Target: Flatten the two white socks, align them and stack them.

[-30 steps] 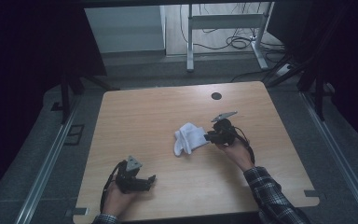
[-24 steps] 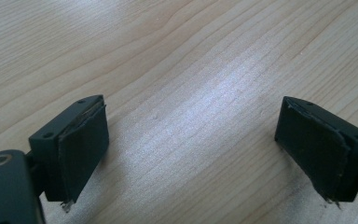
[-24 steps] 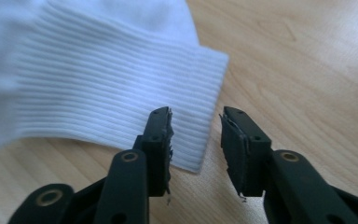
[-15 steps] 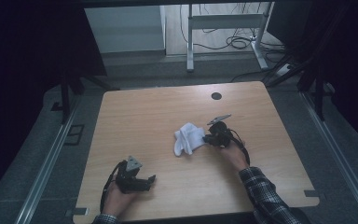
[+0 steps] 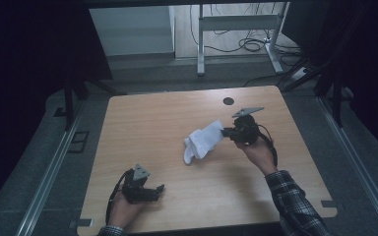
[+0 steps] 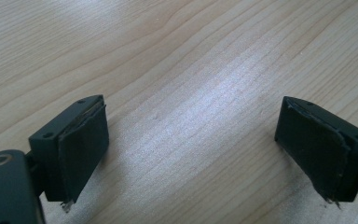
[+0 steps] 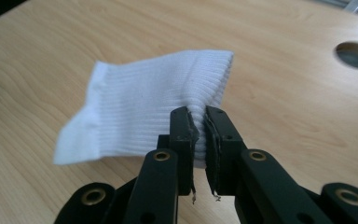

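Looking down from the high view, I see my right claw (image 5: pixel 225 132) pinching a white ribbed sock (image 5: pixel 203 141) mid-way across the pale wood surface (image 5: pixel 167 123), dark floor around. In the left gripper view my left claw (image 6: pixel 191 140) gapes wide and empty; in the right gripper view the sock's cuff is clamped, crumpled, just above the surface.

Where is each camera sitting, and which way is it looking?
High view: above the table, looking forward and down; both forearms, left hand-held gripper, right hand-held gripper.
Left gripper view: on that gripper, facing bare tabletop between open jaws.
Right gripper view: on that gripper, facing the white sock pinched in its jaws.
Shared: the sock appears from above too.
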